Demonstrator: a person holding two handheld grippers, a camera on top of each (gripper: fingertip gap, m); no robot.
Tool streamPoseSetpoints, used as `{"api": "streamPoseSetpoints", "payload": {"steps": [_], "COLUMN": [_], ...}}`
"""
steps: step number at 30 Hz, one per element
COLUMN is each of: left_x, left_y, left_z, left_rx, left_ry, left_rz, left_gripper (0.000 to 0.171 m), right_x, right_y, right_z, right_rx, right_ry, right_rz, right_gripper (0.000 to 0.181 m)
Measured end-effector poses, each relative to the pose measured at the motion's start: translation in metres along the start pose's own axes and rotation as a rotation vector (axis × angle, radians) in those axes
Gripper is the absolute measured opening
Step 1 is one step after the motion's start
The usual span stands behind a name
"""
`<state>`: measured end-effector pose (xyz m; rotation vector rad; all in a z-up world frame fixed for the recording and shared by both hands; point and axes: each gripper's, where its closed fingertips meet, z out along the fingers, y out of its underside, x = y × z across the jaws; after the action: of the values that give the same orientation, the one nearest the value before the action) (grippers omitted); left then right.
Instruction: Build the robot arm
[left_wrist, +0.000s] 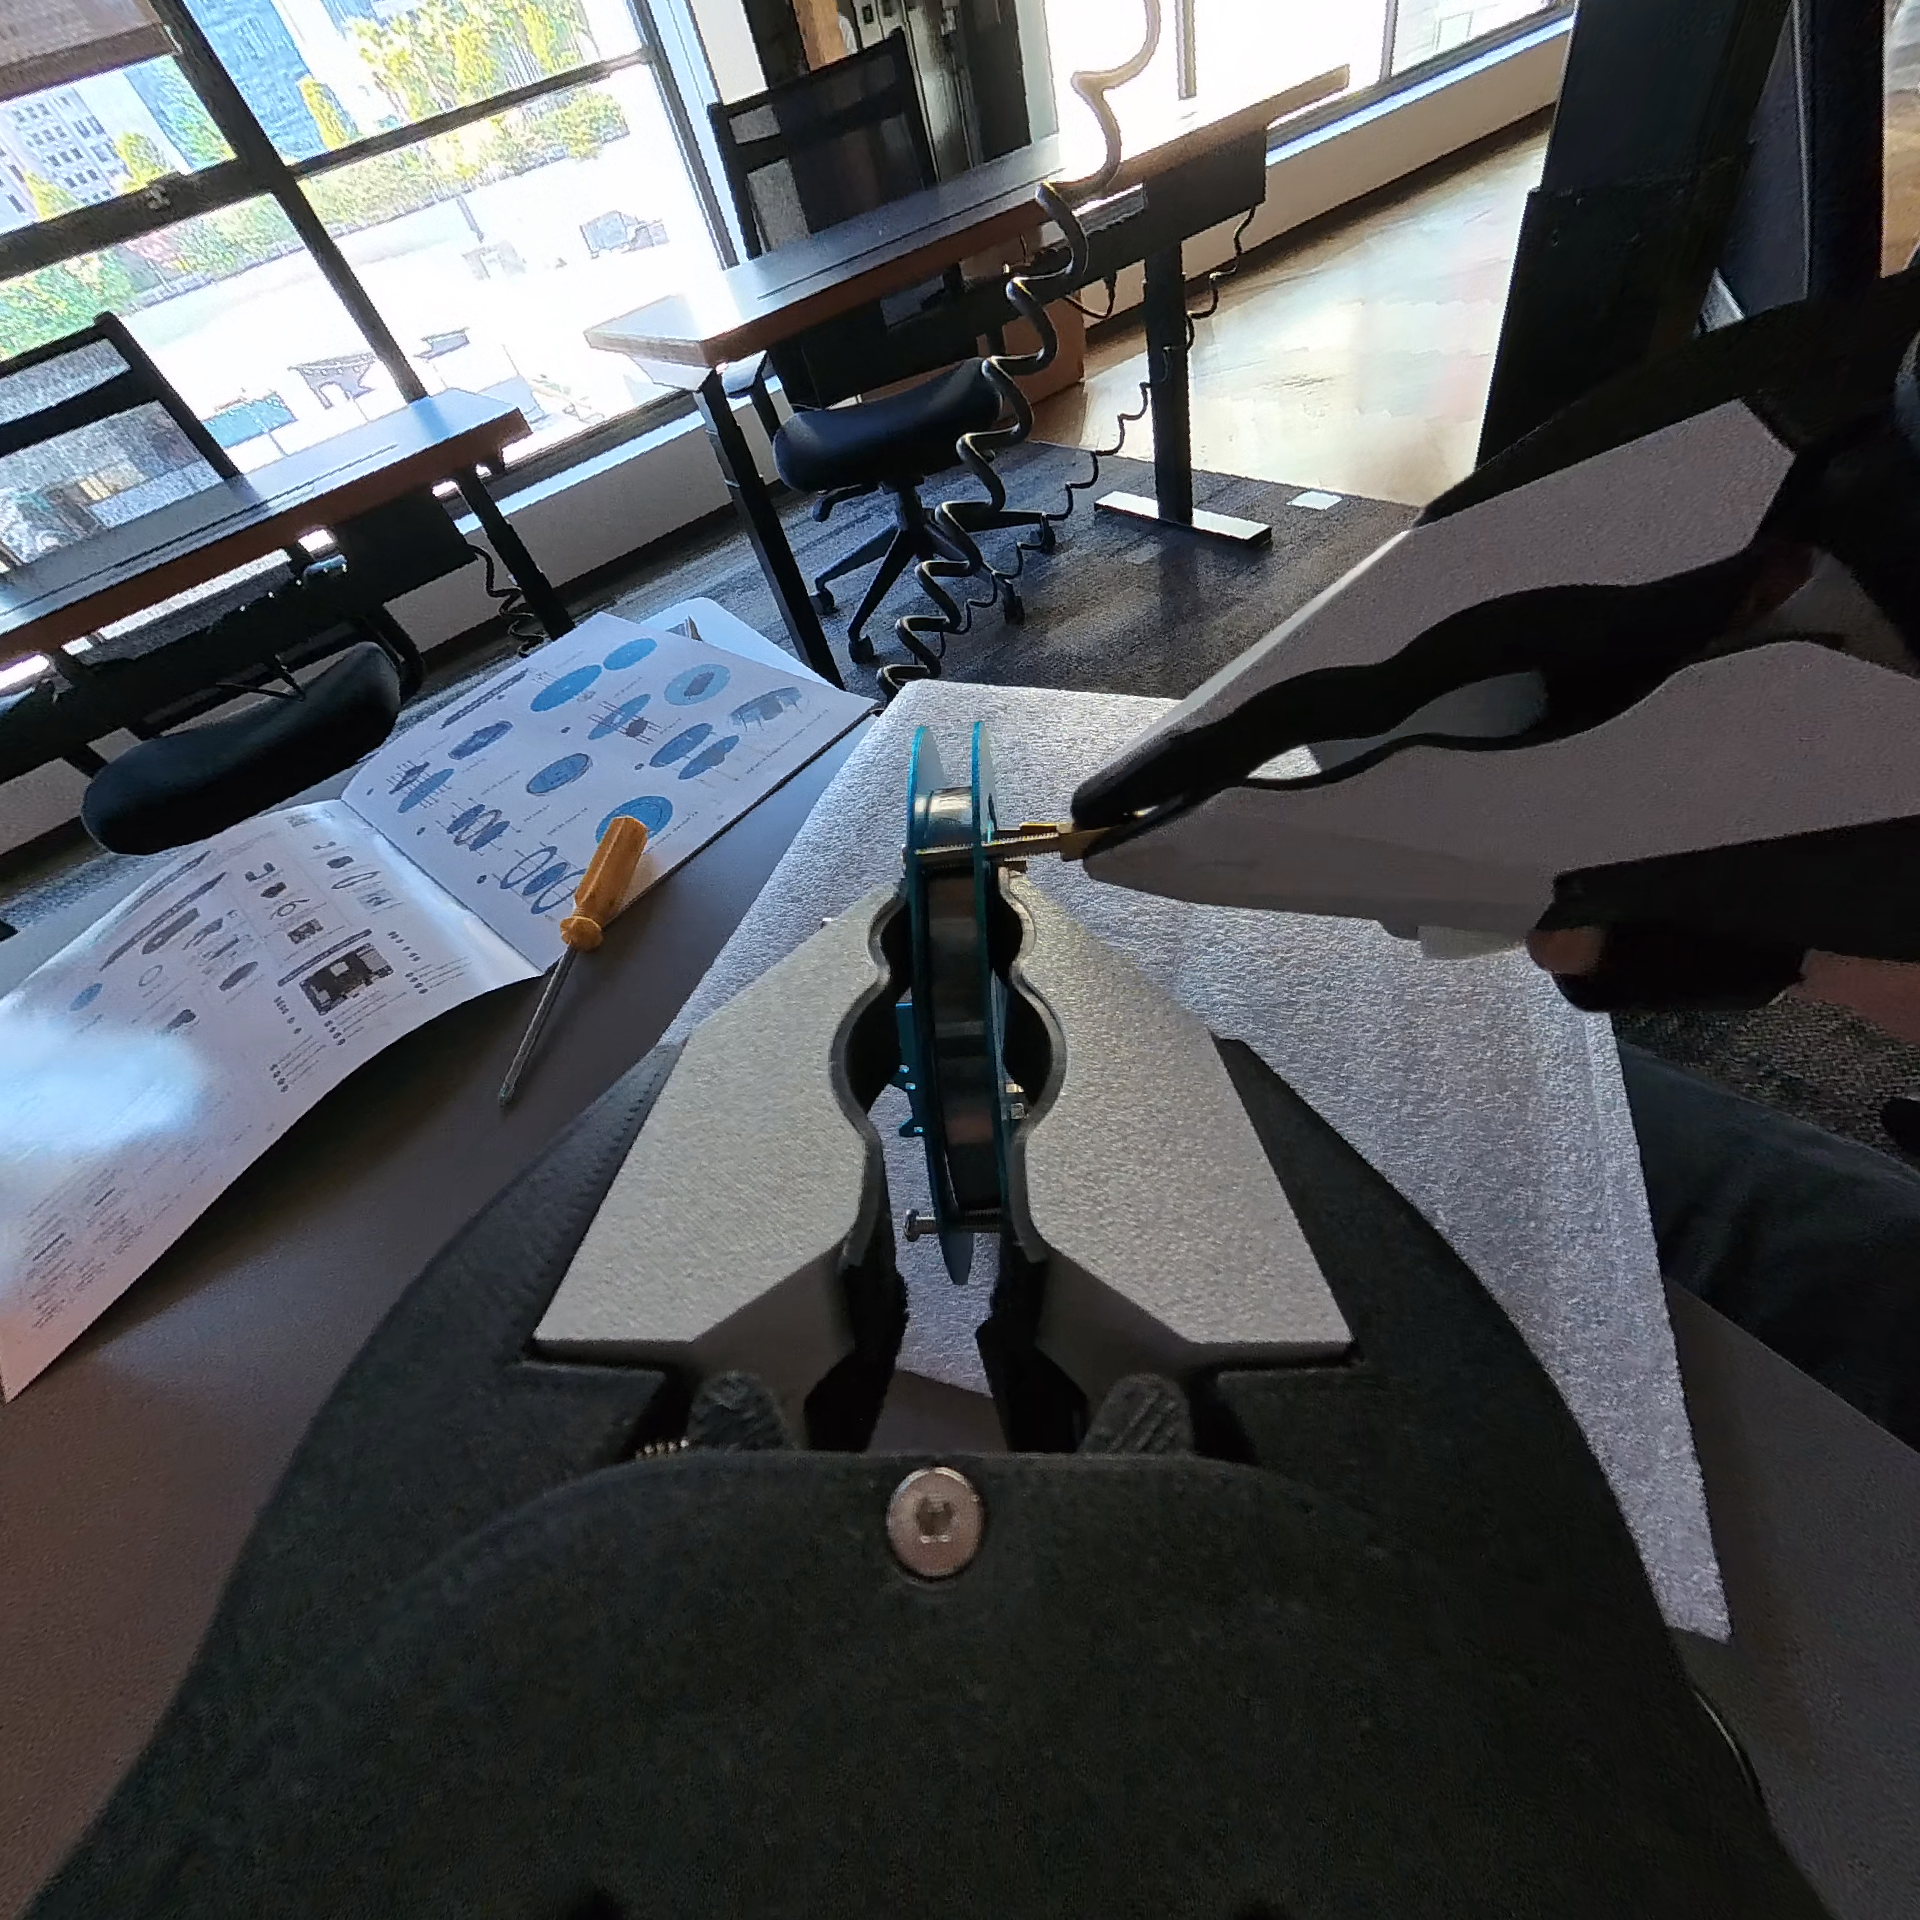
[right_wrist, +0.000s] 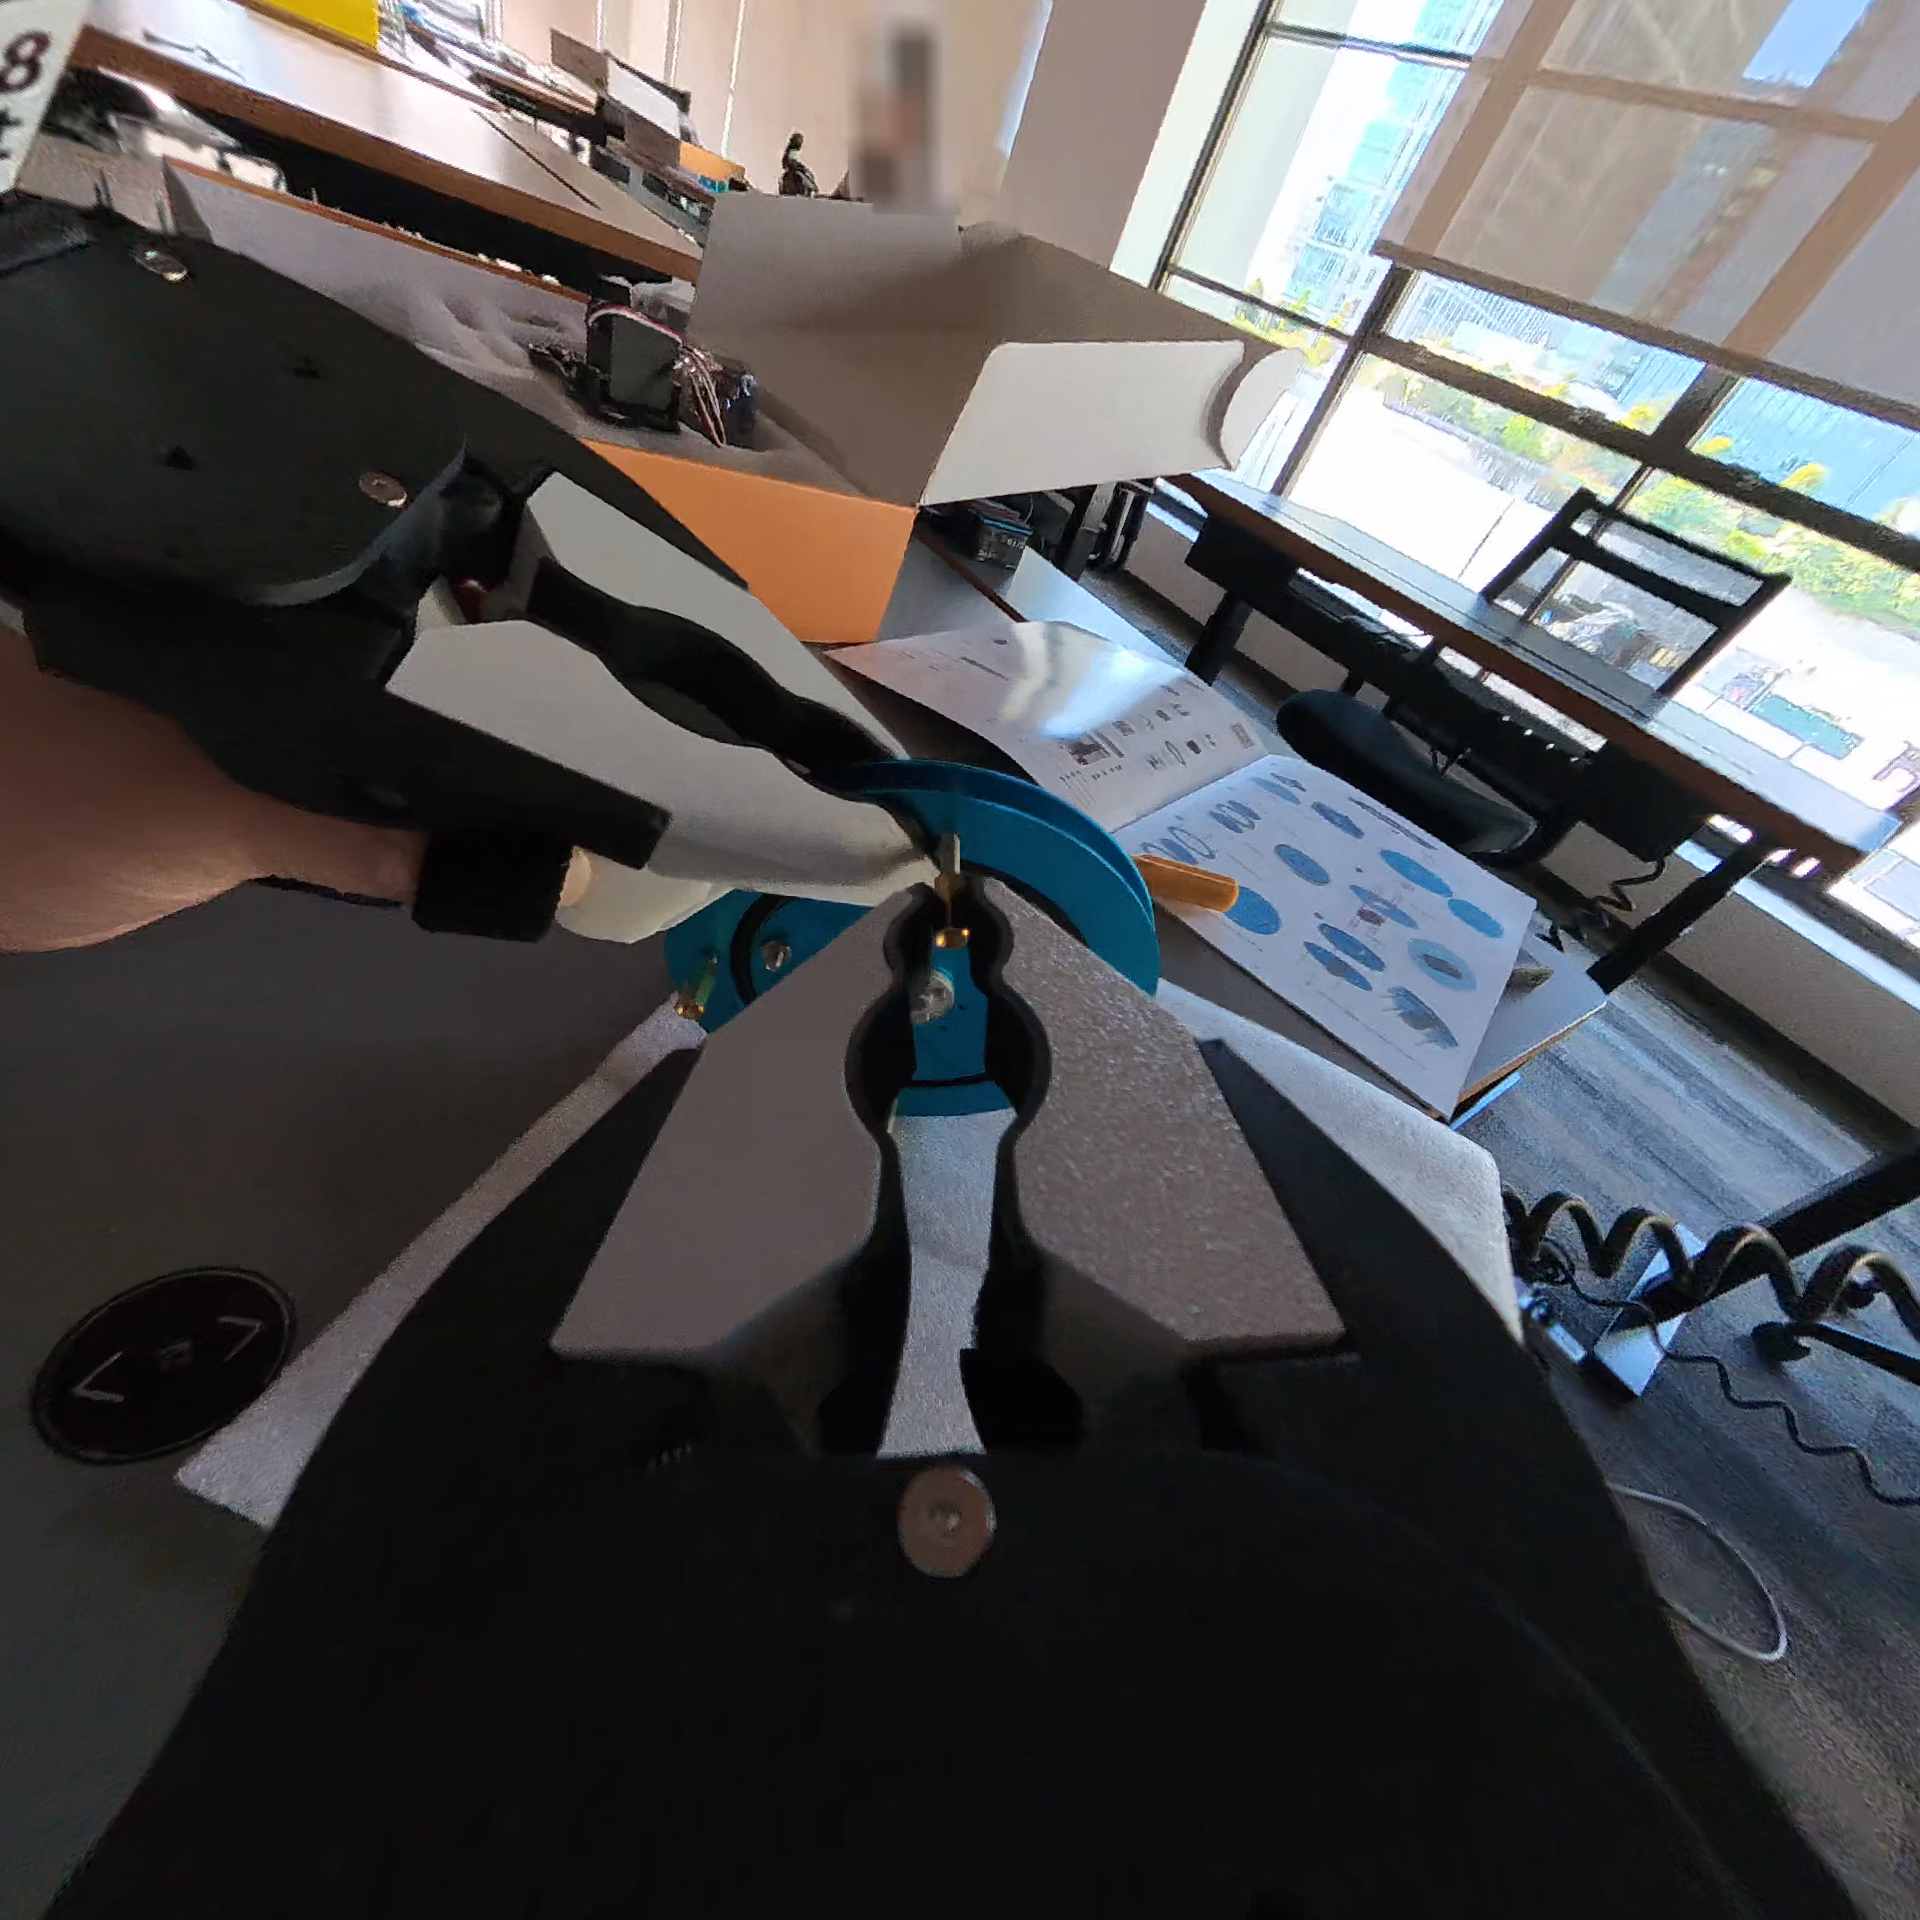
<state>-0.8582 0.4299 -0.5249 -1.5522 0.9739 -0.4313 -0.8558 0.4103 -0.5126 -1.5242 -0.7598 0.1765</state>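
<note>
Where our left gripper (left_wrist: 951, 1049) closes edge-on around the blue twin-disc wheel (left_wrist: 948, 935), its pads hide the hub. Our right gripper (right_wrist: 940, 940) enters the left view from 3 o'clock, tips pinched on a small brass standoff (left_wrist: 1039, 836) at the wheel's face; whether it is threaded in, we cannot tell. White foam sheet (left_wrist: 1351, 1039) beneath. At 9 o'clock: orange-handled screwdriver (left_wrist: 582, 925) on an open manual (left_wrist: 312, 935), partly glare-washed.

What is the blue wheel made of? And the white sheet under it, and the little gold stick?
Blue wheel: probably painted or anodised metal, thin flat discs with a matte even colour. White sheet: looks like packing foam, pebbly and soft. Gold stick: likely brass, shiny, yellow and threaded.
</note>
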Motion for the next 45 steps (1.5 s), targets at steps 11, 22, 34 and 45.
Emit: {"api": "streamPoseSetpoints", "payload": {"steps": [11, 22, 34, 45], "left_x": [0.007, 0.005, 0.006, 0.003], "left_y": [0.0, -0.003, -0.005, -0.005], "left_z": [-0.005, -0.009, -0.007, -0.004], "left_rx": [0.032, 0.102, 0.088, 0.097], "left_ry": [-0.075, -0.039, 0.076, 0.037], "left_rz": [0.074, 0.09, 0.197, 0.062], "left_gripper": [0.011, 0.023, 0.015, 0.013], "right_x": [-0.005, -0.004, -0.005, -0.001], "right_y": [0.008, 0.008, 0.008, 0.008], "right_z": [-0.003, -0.001, 0.0, 0.002], "right_rx": [-0.047, -0.045, -0.047, -0.046], "right_ry": [-0.054, -0.099, -0.146, -0.066], "right_rz": [0.038, 0.078, 0.107, 0.144], "right_gripper": [0.003, 0.003, 0.004, 0.004]}}
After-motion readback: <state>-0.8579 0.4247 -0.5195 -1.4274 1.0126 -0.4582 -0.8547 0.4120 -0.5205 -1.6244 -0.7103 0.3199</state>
